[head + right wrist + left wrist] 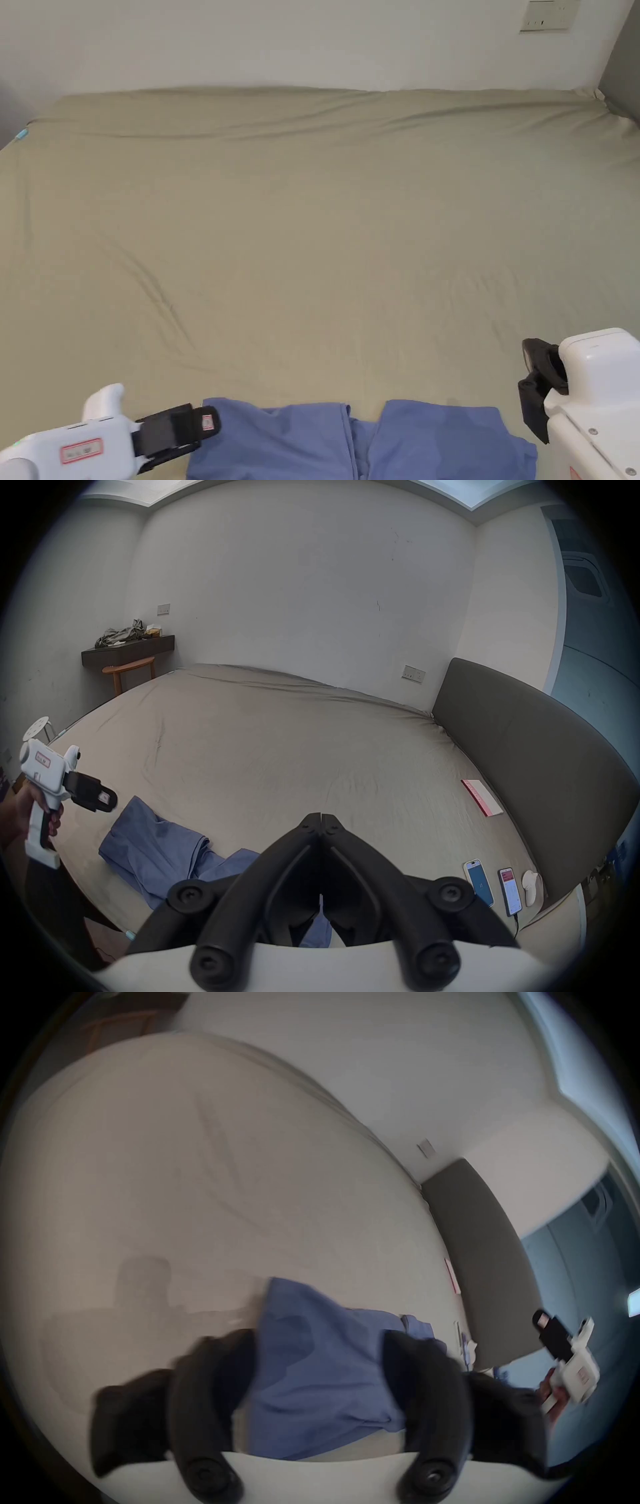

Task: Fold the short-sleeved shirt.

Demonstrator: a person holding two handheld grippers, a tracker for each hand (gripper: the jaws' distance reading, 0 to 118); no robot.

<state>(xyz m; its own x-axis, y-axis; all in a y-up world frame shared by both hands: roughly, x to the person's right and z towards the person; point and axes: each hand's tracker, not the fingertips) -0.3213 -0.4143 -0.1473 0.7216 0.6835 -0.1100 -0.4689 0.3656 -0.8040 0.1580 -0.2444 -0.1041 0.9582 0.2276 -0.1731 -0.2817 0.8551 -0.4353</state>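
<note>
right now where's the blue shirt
The shirt lies on the bed at its near edge, bottom centre of the head view, between the left claw and the right claw, neither gripping it.

We are holding the left tongs (pixel 318 1376) low with jaws spread wide apart, while the right tongs (pixel 322 817) are hovering with jaws pressed together, empty; each hand (pixel 34 812) is gripping its handle
</note>
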